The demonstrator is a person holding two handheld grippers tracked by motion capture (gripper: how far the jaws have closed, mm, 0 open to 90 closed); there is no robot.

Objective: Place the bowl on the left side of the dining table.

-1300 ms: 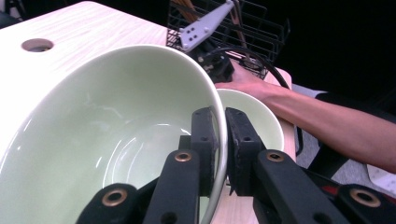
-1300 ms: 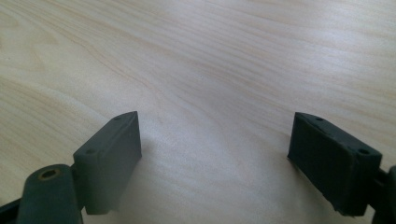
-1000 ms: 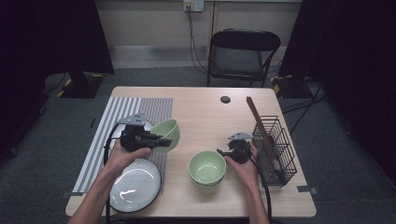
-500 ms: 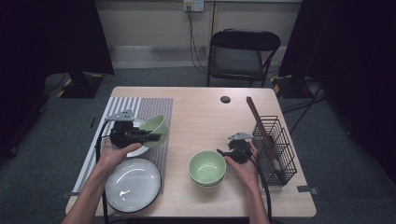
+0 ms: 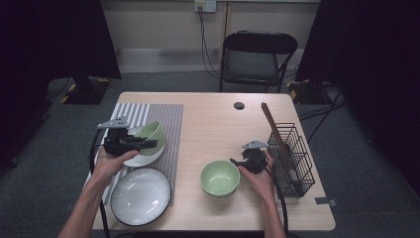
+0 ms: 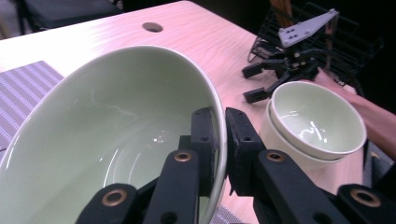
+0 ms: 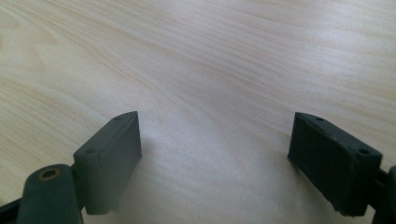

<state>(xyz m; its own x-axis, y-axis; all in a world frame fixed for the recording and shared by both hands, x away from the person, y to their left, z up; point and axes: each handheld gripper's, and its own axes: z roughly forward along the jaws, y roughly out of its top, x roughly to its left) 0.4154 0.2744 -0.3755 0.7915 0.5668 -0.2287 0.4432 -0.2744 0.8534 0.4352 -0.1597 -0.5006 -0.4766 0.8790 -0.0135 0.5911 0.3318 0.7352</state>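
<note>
Left tongs pinch the rim of a green bowl, held tilted over a white plate on the mat. Right tongs rest open on the desk. That thin rim grip could slip, dropping the bowl onto the plate.

We note a pale green bowl over a white plate on the grey-and-white striped mat. At four o'clock, stacked green bowls on light wood table; black wire rack at three.
</note>
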